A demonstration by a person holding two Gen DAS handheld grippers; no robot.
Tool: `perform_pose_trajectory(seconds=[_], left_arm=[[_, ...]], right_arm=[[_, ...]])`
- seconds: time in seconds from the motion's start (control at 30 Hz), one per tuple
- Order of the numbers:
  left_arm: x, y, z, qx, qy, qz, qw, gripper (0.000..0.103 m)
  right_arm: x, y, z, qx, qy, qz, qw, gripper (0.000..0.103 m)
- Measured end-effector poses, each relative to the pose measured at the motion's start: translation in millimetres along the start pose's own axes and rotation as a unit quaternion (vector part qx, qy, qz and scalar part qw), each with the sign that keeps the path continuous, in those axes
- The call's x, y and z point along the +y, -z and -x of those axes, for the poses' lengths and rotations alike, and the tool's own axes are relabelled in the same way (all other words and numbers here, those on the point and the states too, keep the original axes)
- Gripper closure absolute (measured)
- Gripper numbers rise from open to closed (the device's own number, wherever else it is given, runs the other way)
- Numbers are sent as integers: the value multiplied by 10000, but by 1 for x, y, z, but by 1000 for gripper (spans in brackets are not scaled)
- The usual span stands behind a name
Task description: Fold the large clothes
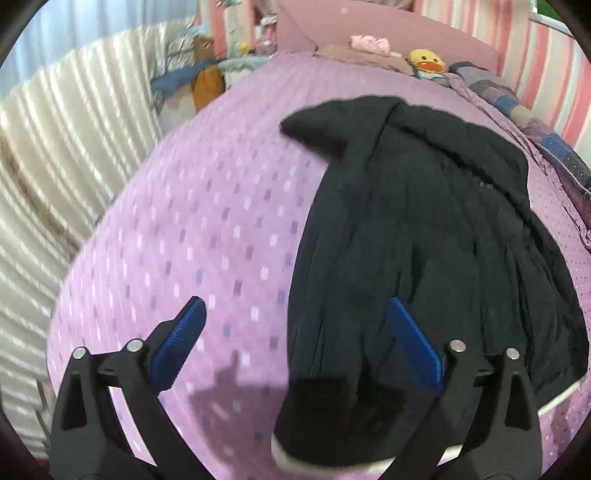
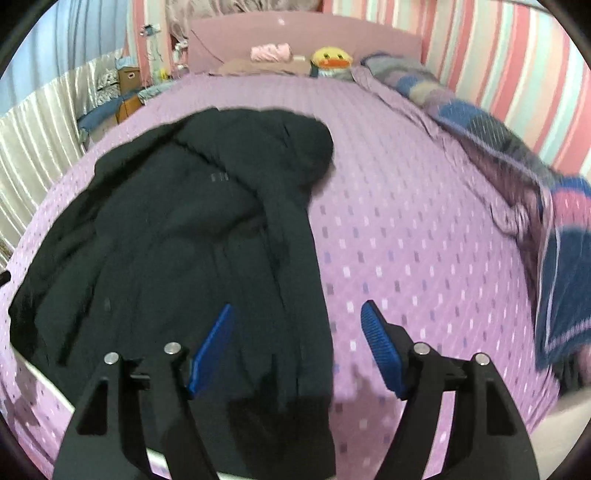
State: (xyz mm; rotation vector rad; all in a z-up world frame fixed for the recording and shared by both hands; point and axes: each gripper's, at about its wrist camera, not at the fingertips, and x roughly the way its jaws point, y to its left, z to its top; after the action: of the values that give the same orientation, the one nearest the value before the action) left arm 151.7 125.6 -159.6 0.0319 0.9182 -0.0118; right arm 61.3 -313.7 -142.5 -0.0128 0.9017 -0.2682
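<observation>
A large black jacket (image 1: 424,240) lies lengthwise on a purple patterned bedspread (image 1: 203,229), with its sleeves folded in over the body and its hood end toward the headboard. It also shows in the right wrist view (image 2: 177,240). My left gripper (image 1: 295,306) is open and empty above the jacket's near left edge. My right gripper (image 2: 297,310) is open and empty above the jacket's near right edge, over the bedspread (image 2: 406,229).
A yellow duck plush (image 2: 330,59) and a pink cloth (image 2: 271,51) lie by the pink headboard (image 2: 314,33). A blue and purple checked blanket (image 2: 535,206) is bunched along the bed's right side. A white pleated curtain (image 1: 55,166) hangs at the left.
</observation>
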Motion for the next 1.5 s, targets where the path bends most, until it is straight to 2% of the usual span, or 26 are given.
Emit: perform_pose_trajectory(seconds=[0.17, 0.27, 0.37, 0.5, 0.67, 0.83, 0.87, 0.93, 1.07, 1.1, 1.13, 1.17, 1.2, 1.23, 1.33, 1.43, 1.5], left_arm=[[-20, -68, -1, -313, 88, -385, 9987, 3], [-42, -117, -20, -447, 124, -597, 9971, 3], [-55, -151, -44, -503, 172, -726, 9959, 3], [-67, -185, -85, -375, 185, -903, 9950, 3], [-97, -226, -164, -7, 184, -1006, 9948, 3], [-118, -231, -229, 347, -47, -1240, 9917, 5], [-122, -230, -241, 431, -130, -1285, 9907, 8], [-123, -224, -269, 692, -287, -1334, 9882, 25], [-119, -219, -283, 622, -457, -1344, 9879, 40], [-118, -217, -283, 615, -469, -1340, 9880, 44], [-117, -216, -282, 596, -484, -1355, 9878, 48], [-117, -215, -281, 562, -517, -1398, 9872, 59], [-116, -213, -277, 528, -554, -1472, 9861, 71], [-115, -211, -273, 492, -593, -1545, 9850, 80], [-104, -209, -262, 516, -571, -1516, 9854, 91], [-89, -209, -249, 558, -537, -1433, 9866, 92], [-82, -207, -244, 566, -608, -1423, 9863, 92]], right_arm=[[27, -73, -28, -253, -274, 172, 9992, 31], [45, -109, -50, -323, -456, 228, 9982, 31], [58, -144, -76, -327, -687, 255, 9968, 31], [88, -193, -132, -216, -815, 490, 9952, 31], [131, -225, -205, -15, -889, 794, 9929, 31], [165, -239, -278, 498, -770, 1064, 9901, 31], [170, -237, -290, 621, -749, 1087, 9893, 31], [176, -233, -304, 763, -669, 1170, 9879, 31], [182, -225, -322, 793, -314, 1379, 9868, 32], [181, -225, -323, 776, -257, 1398, 9868, 35], [177, -223, -321, 735, -191, 1414, 9870, 50], [175, -224, -320, 687, -165, 1410, 9875, 61], [169, -226, -315, 642, -145, 1356, 9886, 79], [160, -228, -307, 549, -3, 1307, 9899, 91], [123, -233, -279, 265, 482, 1081, 9926, 94], [74, -229, -255, 228, 924, 912, 9913, 95], [33, -218, -242, 287, 1394, 825, 9864, 95]])
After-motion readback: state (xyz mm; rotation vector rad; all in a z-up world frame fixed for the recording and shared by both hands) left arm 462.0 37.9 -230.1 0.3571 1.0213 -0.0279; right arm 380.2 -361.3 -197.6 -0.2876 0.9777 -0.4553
